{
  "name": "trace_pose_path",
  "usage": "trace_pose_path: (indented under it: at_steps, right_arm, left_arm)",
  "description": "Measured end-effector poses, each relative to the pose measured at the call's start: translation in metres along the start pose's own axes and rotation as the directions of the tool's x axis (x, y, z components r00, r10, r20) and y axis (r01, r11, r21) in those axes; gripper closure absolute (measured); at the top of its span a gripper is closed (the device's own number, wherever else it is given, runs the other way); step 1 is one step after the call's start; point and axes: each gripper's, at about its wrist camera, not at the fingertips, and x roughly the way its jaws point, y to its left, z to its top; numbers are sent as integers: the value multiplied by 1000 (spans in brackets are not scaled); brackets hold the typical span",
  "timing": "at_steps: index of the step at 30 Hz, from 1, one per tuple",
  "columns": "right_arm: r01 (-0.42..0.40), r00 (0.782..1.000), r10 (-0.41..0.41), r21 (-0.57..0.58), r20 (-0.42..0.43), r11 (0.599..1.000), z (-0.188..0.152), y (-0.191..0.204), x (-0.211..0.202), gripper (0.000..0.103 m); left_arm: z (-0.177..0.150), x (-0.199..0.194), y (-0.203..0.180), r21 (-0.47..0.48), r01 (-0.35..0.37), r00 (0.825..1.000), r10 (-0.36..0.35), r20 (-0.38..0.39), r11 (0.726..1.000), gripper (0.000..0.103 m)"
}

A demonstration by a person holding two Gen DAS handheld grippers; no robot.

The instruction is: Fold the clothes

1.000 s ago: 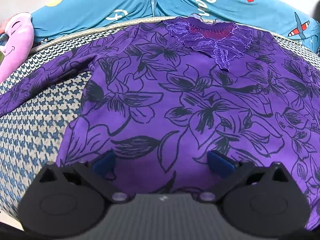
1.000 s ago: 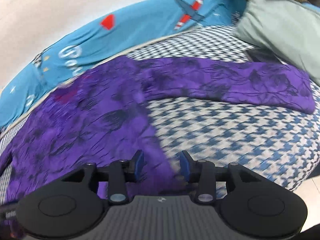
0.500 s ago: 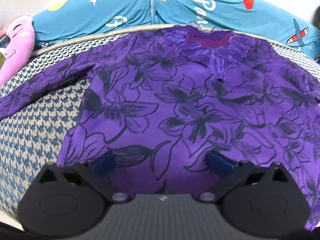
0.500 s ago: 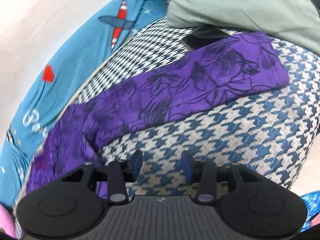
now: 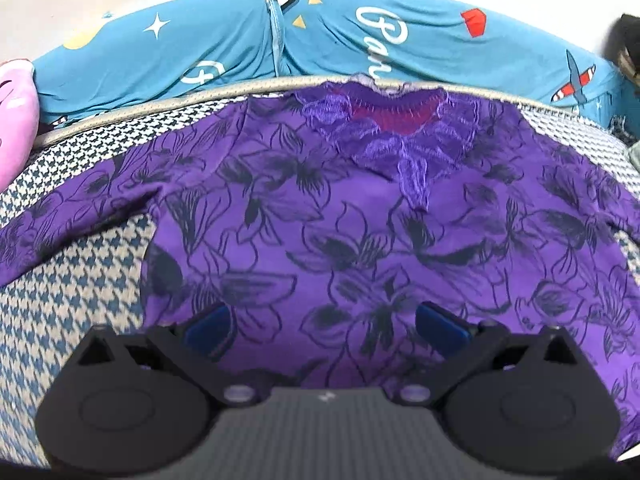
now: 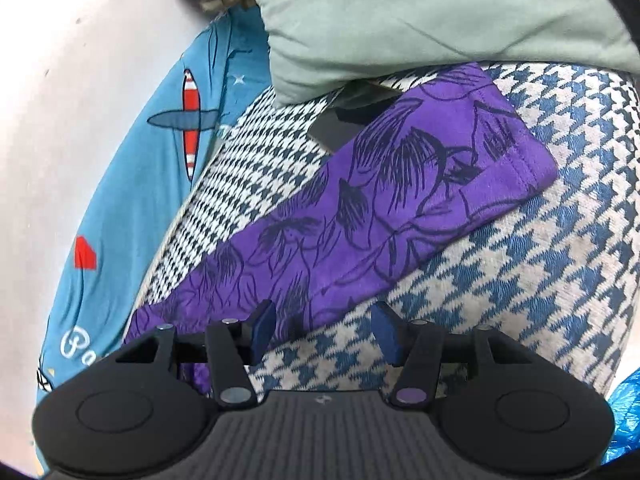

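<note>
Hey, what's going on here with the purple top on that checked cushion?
A person holding two tongs is about to fold a purple floral top that lies spread flat on a houndstooth cushion. The left tongs hang wide open over the top's lower body, gripping nothing. The right tongs are open too, pointed along the top's outstretched sleeve, whose cuff end lies near a grey-green pillow. No fold shows yet.

The purple top (image 5: 360, 240) is never seen whole: in the left wrist view its hem lies behind the left gripper (image 5: 324, 326), and both sleeves run off the picture's sides. In the right wrist view the sleeve (image 6: 400, 208) disappears behind the right gripper (image 6: 324, 330) at its lower end. A dark flat thing (image 6: 340, 124), perhaps a phone, is mostly hidden under the green cushion (image 6: 420, 20) and the sleeve. The pink toy (image 5: 16, 120) is cut by the left edge.
</note>
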Motion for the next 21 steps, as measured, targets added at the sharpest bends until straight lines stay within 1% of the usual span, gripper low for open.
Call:
trace_pose_path:
  at_steps: [2,6,14,16,18,19,20,21]
  right_arm:
    - [5,1000,-5,-7,9,1000,1,1,2,50]
    - [18,999,-17,-26,29,999,1,5,7,50]
    - [37,996,-34,-34,76,999,4,10,16,50]
    - [54,994,-49,-44,95,998,3,13,18,55]
    - [81,991,-75,-55,112,995,3,16,20,71]
    - [98,989,-90,-57,120,994,3,17,22,75]
    - [109,987,-102,-55,126,992,4,17,24,82]
    - [118,985,-111,-51,130,992,5,18,26,84]
  left_arm:
    - [7,2,3,11,-1,1000,1,7,1000,0]
    - [22,5,10,39,-27,999,25,38,999,0]
    - [45,14,19,43,-21,999,19,51,999,0]
    - [47,14,20,30,-10,999,8,50,1000,0]
    - [48,13,21,18,12,999,-13,44,1000,0]
    - [48,12,21,18,23,999,-24,40,1000,0]
    - [48,11,21,22,33,999,-34,38,999,0]
    - [48,10,20,27,41,998,-42,39,999,0]
